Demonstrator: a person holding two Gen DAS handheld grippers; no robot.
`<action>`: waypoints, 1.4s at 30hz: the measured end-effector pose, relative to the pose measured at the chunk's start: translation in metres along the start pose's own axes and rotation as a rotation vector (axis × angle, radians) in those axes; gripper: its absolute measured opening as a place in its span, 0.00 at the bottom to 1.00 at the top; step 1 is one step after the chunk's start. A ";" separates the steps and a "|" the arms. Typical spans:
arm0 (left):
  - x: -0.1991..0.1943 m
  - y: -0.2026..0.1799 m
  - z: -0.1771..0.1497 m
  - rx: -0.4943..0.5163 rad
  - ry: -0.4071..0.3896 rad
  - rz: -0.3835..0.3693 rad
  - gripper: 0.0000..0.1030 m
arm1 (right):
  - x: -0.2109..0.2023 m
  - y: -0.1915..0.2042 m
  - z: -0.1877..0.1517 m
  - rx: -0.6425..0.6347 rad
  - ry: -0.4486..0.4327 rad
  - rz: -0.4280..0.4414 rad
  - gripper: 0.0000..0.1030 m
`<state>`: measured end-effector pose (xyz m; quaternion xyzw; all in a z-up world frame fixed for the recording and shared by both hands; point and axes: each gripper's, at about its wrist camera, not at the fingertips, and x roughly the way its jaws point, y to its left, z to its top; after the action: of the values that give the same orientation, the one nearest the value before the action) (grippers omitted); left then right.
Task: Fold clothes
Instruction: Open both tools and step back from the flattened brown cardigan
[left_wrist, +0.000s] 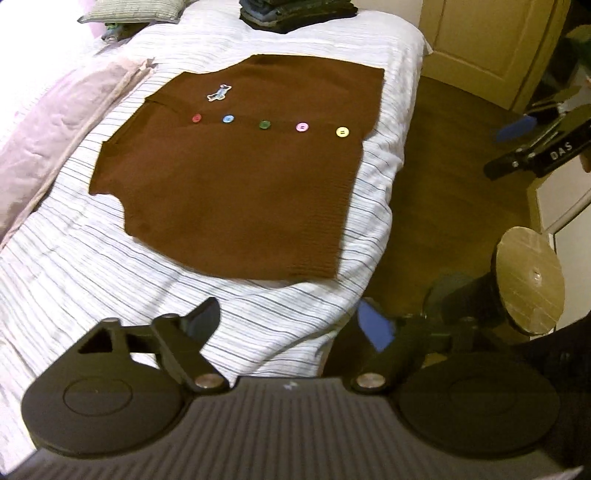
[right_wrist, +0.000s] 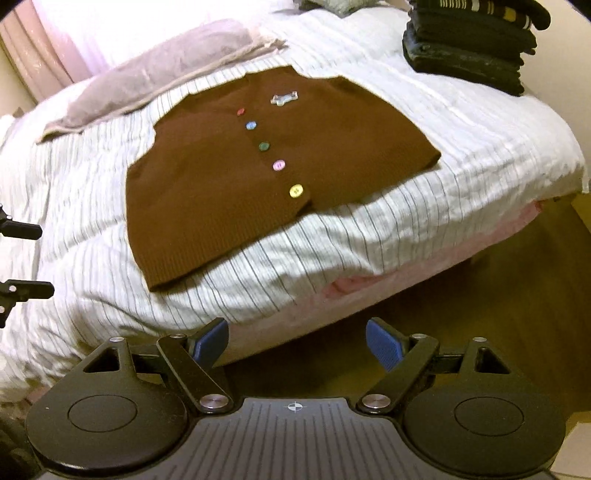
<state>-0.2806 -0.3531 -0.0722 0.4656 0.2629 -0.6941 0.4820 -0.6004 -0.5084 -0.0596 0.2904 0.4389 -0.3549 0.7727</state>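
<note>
Brown knit cardigan (left_wrist: 236, 177) with five coloured buttons (left_wrist: 264, 124) and a little bone-shaped patch (left_wrist: 218, 92), lying flat and face-up on the white striped bedsheet (left_wrist: 92, 266), hem toward the near edge of the bed. Looks spread out and smoothed, sleeves apparently tucked out of sight, though hard to say whether that counts as a first fold or just laying out. Either way, no body fold yet, so probably early-to-middle for this piece.

Stack of dark folded clothes (right_wrist: 472, 40) already sitting at the far corner of the bed, so clearly some of the pile done.

Left gripper (left_wrist: 291, 325) spread wide, blue pads apart, nothing between them, hanging over the bed edge clear of the knit. Right gripper (right_wrist: 297, 347) same story: jaws wide, empty, out past the mattress corner over the wooden floor (right_wrist: 480, 295).

Left to do, at a guess: grab hem or shoulders, fold in half, move onto the stack.
</note>
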 end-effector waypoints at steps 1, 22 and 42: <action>-0.001 0.001 0.001 -0.001 0.000 0.012 0.80 | -0.002 0.001 0.002 -0.004 -0.008 0.006 0.82; -0.006 0.013 0.006 -0.080 0.033 0.102 0.87 | 0.010 0.021 0.036 -0.131 0.078 0.003 0.82; -0.005 0.007 -0.007 -0.029 0.059 0.158 0.87 | 0.018 0.030 0.036 -0.259 0.039 0.072 0.82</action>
<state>-0.2709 -0.3480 -0.0697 0.4979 0.2496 -0.6361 0.5340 -0.5527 -0.5234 -0.0555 0.2108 0.4852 -0.2617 0.8073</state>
